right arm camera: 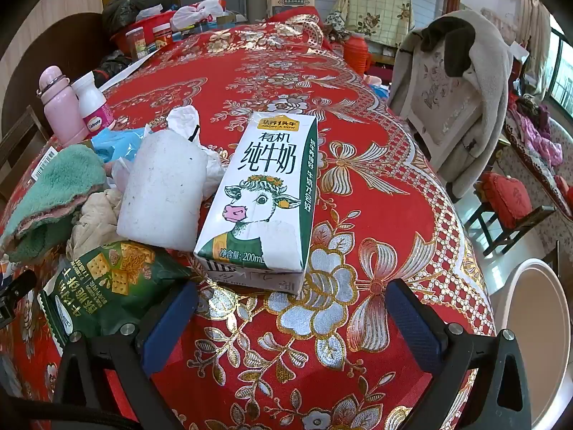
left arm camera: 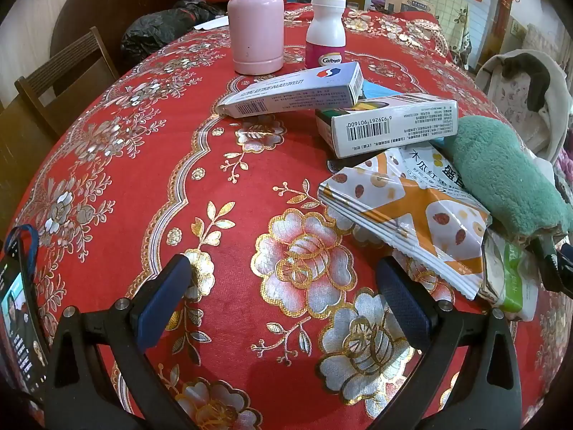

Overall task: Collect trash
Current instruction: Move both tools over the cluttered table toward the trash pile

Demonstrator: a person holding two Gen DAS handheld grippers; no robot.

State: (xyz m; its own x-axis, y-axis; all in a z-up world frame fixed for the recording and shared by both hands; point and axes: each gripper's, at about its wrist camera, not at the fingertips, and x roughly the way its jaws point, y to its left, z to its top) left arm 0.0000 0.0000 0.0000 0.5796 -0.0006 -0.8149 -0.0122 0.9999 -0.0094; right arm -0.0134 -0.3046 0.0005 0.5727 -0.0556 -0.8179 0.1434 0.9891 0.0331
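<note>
Two open grippers over a littered red table

Several pieces of trash lie on the red floral tablecloth (right arm camera: 358, 114). At the centre of the right wrist view a white milk carton (right arm camera: 258, 197) with a cow drawing lies flat, its near end just ahead of the right gripper (right arm camera: 292, 308), whose blue-padded fingers stand wide apart with nothing between them. Touching the carton's left side is a white foam block (right arm camera: 161, 193), with crumpled white tissue (right arm camera: 186, 118) behind it. A green cracker bag (right arm camera: 107, 279) sits at lower left, beside the gripper's left finger, and a green fluffy cloth (right arm camera: 53, 186) lies at the left edge.

In the left wrist view the left gripper (left arm camera: 283, 286) is also spread open and empty above bare cloth at lower centre. To its right lies a flattened white-and-orange snack wrapper (left arm camera: 401, 211), partly under the green cloth. Above it, two white medicine boxes (left arm camera: 390, 125) lean on each other near the middle. A pink bottle (left arm camera: 256, 28) and a white Caltrate bottle (left arm camera: 326, 36) stand upright side by side at the top. A phone (left arm camera: 19, 326) shows at the lower left edge.

Beyond the table, a pale coat (right arm camera: 454, 96) hangs over a chair at upper right, and a white bin (right arm camera: 537, 337) stands at lower right
</note>
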